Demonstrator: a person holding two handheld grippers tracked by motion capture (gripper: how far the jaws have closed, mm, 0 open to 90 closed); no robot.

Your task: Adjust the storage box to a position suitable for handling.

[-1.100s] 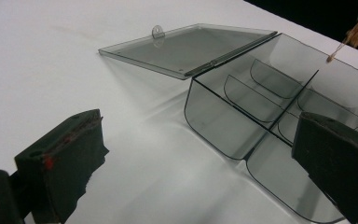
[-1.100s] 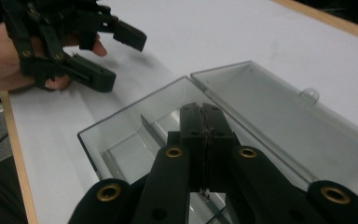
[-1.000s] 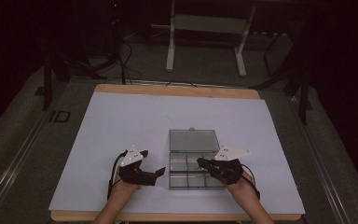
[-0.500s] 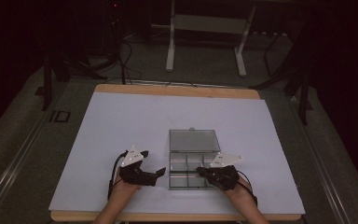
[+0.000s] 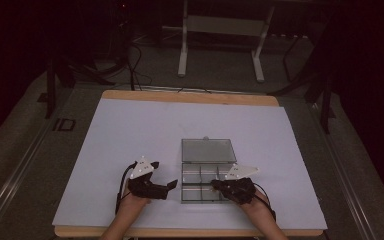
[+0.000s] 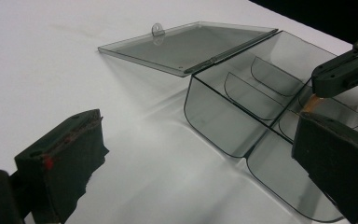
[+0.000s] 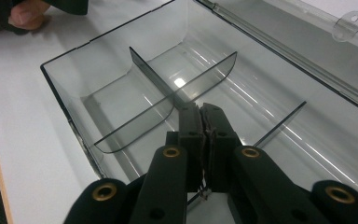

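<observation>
White table top (image 5: 130, 135) with wooden edge, dark floor beyond — white metal stand (image 5: 220, 30), black cables (image 5: 130, 65).

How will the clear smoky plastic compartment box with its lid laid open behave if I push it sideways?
The clear smoky plastic compartment box looks thin-walled and empty, so probably light. On the smooth white table it would likely slide, not tip. Its flat-lying lid may swing at the hinge. The thin dividers look slightly flexible.
</observation>
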